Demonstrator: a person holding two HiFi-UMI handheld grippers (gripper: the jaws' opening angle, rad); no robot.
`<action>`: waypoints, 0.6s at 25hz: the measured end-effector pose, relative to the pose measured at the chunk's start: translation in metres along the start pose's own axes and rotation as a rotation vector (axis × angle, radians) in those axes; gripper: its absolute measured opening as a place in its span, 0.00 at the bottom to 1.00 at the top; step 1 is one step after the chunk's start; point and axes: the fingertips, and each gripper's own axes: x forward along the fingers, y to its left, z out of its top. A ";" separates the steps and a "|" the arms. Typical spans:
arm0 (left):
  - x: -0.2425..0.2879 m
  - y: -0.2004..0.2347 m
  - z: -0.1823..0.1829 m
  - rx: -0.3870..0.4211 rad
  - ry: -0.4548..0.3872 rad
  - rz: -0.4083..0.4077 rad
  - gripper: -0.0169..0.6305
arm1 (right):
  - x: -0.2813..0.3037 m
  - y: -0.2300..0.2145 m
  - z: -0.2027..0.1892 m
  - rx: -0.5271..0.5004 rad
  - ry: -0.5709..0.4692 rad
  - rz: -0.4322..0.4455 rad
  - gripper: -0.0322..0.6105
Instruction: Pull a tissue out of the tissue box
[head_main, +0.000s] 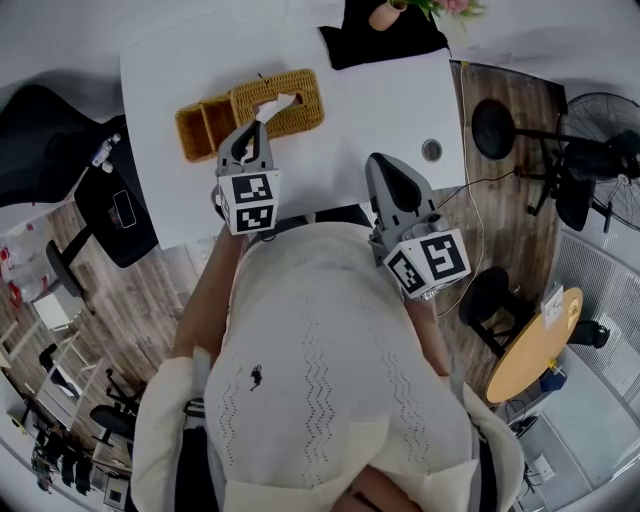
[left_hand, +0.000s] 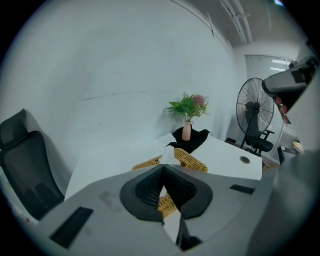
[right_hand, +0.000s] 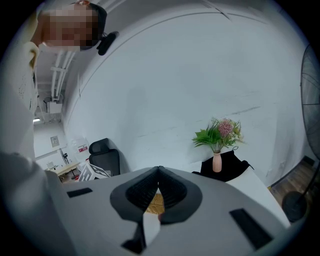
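Two tilted down — L gripper (left_hand: 163, 167) fingers (left_hand: 147, 190) together near tissue (head_main: 278, 104); R gripper (right_hand: 159, 172) fingers together.

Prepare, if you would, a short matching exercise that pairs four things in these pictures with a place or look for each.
Things:
1. tissue box
2. vase
3. fan
4. office chair

Descriptions:
A. black, at the left beside the table
B. holds flowers, on a black cloth
C. woven wicker, with a tissue sticking out
D. stands at the right, past the table

Pairs: 1-C, 2-B, 3-D, 4-A
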 end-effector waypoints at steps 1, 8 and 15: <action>-0.001 0.000 0.001 0.003 -0.006 0.001 0.05 | -0.001 0.001 0.000 0.001 -0.001 0.000 0.05; -0.005 0.005 -0.001 -0.010 -0.002 0.010 0.05 | 0.000 0.004 -0.001 -0.002 0.000 0.002 0.05; -0.011 0.009 0.001 -0.004 -0.011 0.019 0.05 | -0.002 0.008 -0.002 -0.004 -0.004 0.000 0.05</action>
